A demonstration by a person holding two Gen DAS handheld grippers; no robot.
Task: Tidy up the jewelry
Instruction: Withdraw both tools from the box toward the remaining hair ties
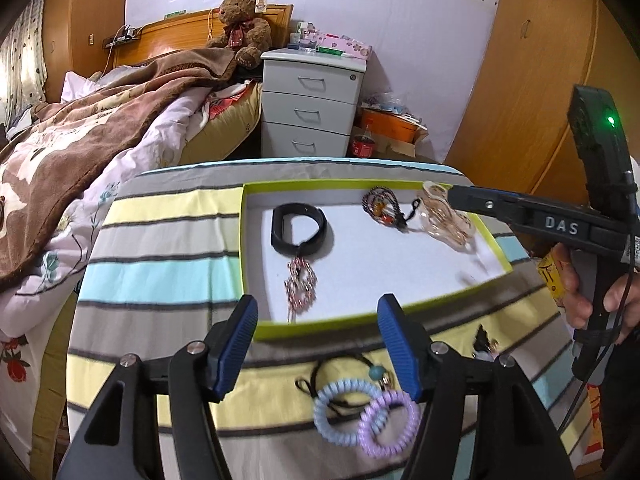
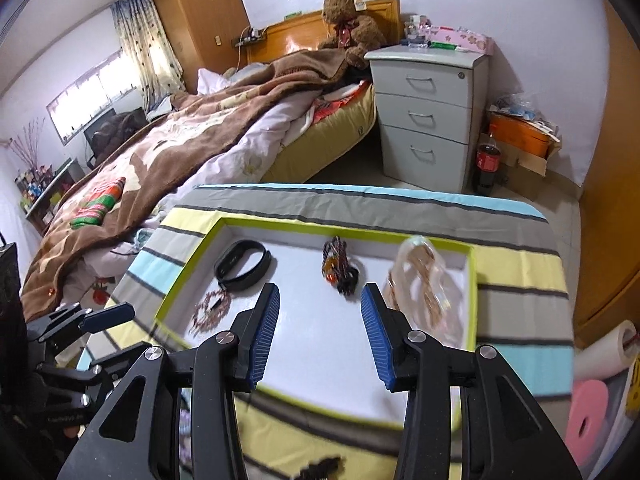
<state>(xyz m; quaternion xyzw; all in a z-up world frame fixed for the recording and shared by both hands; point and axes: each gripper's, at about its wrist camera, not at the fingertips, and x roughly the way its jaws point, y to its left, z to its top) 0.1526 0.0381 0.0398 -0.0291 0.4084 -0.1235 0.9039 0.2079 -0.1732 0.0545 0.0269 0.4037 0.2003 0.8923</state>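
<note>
Two hand-held grippers work over a worktop [image 1: 168, 240] draped in a striped cloth, with a shallow white tray [image 1: 372, 276] edged in lime green lying on it. Inside the tray, a black band [image 1: 298, 230] sits toward 10 o'clock with a pink beaded bracelet [image 1: 300, 286] just below it, a dark braided cord bracelet [image 1: 386, 208] toward 12 o'clock, and a clear bag holding a rose-gold chain [image 1: 448, 216] toward 2 o'clock. The left gripper [image 1: 318, 354] hovers at the tray's 6 o'clock rim, its blue jaws spread wide and holding nothing. Beneath it on the cloth, outside the tray, a pale blue coil hair tie [image 1: 344, 410] overlaps a purple coil hair tie [image 1: 390, 424], beside a black cord with a teal bead [image 1: 376, 372]. The right gripper [image 2: 320, 336] hangs over the tray's white floor, jaws likewise spread and empty. Behind the worktop stand a bed [image 2: 180, 148] and a grey drawer unit [image 2: 428, 116].
</note>
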